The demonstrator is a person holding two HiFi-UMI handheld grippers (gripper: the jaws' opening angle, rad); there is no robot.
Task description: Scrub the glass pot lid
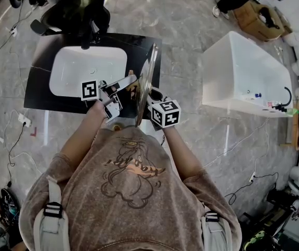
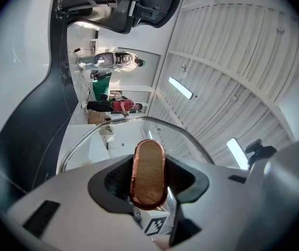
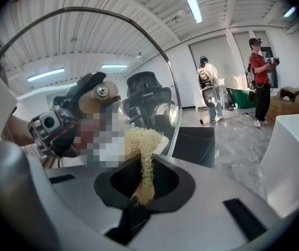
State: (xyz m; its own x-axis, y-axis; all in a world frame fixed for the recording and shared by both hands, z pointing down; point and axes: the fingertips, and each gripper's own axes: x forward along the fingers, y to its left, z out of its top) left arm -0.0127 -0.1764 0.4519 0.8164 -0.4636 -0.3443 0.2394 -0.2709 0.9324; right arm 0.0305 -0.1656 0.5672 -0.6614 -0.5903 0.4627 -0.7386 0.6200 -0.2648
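Note:
The glass pot lid [image 1: 148, 82] stands on edge over the black counter [image 1: 39, 95], between my two grippers. My left gripper [image 1: 130, 82] reaches in from the left and is shut on the lid's brown oval handle [image 2: 149, 166]. In the left gripper view the lid's steel rim [image 2: 86, 135] arcs beyond that handle. My right gripper [image 1: 153, 95] is at the lid's other face, shut on a pale fibrous scrub pad [image 3: 144, 156]. The pad's frayed top lies against the glass [image 3: 86, 46]. Through the glass I see the handle's screw [image 3: 103, 91] and the left gripper.
A white sink basin [image 1: 86, 69] is set in the counter under the lid's left side. A large white tub [image 1: 243, 72] stands to the right on the marble floor. A black office chair [image 1: 76, 9] is behind the counter. Two people [image 3: 259, 82] stand far off.

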